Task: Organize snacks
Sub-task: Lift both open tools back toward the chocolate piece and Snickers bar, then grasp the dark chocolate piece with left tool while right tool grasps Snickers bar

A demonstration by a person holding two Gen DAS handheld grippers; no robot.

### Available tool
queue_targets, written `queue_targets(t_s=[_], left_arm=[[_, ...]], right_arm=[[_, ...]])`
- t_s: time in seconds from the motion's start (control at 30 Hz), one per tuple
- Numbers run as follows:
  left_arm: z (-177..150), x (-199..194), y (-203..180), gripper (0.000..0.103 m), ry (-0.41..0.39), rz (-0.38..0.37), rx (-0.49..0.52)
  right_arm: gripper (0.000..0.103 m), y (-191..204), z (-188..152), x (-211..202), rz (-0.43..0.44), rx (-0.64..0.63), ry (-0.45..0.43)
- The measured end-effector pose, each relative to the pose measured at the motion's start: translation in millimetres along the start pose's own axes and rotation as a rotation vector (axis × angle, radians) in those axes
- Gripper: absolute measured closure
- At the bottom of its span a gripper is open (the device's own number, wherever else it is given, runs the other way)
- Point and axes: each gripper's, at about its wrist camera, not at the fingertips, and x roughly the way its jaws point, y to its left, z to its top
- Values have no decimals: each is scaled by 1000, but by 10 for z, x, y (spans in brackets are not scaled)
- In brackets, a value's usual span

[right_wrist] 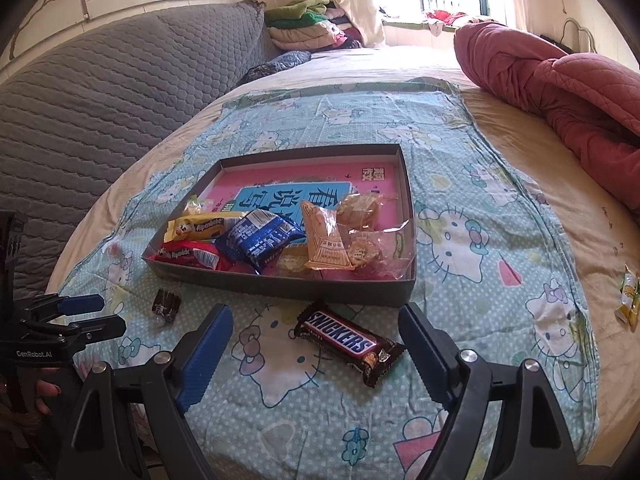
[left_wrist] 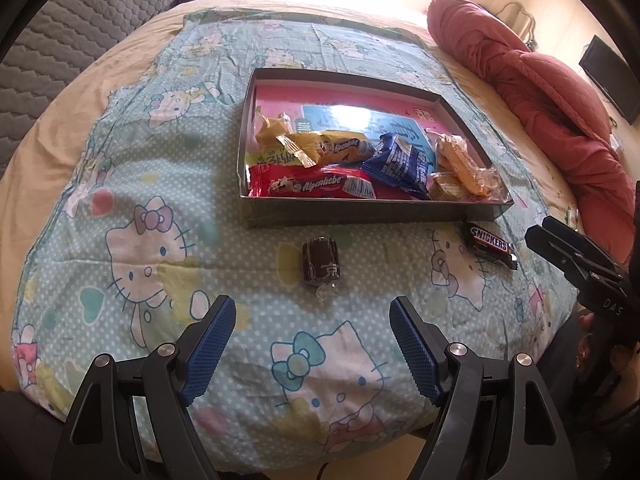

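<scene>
I am holding the left tongs [left_wrist: 312, 332] with their blue pads [left_wrist: 212, 340] standing wide apart and nothing between them, angled down over the Hello Kitty quilt [left_wrist: 132, 208] spread on the bed [right_wrist: 520, 184]. Just ahead of them a small dark wrapped candy [left_wrist: 321, 265] is lying on the quilt by itself, a little short of the near wall of the shallow box [left_wrist: 360, 213].

I am keeping the right tongs [right_wrist: 316, 344] spread as well, and they are empty too. The Snickers bar [right_wrist: 347, 342] is lying flat on the quilt ahead of their pads and between the lines of the two fingers, but neither pad is touching it. It is sitting just outside the near wall of the box, toward the box's right corner.

Inside the box, the snacks are crowding the near side: a red Alpenliebe pack [left_wrist: 316, 186] against the near wall, a yellow Alpenliebe pack [left_wrist: 332, 146] just behind it, a blue packet [left_wrist: 400, 166] at the middle, and several clear-wrapped biscuits [right_wrist: 356, 236] toward the right. The far part of the pink box floor is showing bare.

A rolled red blanket [right_wrist: 560, 88] is lying along the bed's right side, well apart from the box, and a small yellow-green wrapped sweet [right_wrist: 628, 300] is resting off the quilt on the sheet at the far right.
</scene>
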Motion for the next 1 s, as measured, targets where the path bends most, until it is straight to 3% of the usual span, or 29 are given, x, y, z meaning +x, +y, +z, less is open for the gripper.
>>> queue_targets(t_s=[0.33,0.6,0.67,0.77,0.9,1.0], left_arm=[[-23,394,77,23,95,-27,-57],[56,543,80,23,61,-5,-72],[64,572,54,23,58,5,-60],[89,600,26,22,48,4,-55],[101,612,7,25,40,9,-54],[120,632,-24,44,38,23,-41]], right_arm=[[19,39,-72,299,-49,-77,86],[19,49,-69,649,-104,-164,167],[24,59,-79,679,-98,-179,178],[41,93,-105,708,-82,-205,194],[56,192,-137,697,-71,-260,198],[71,264,-167,660,-19,-270,205]])
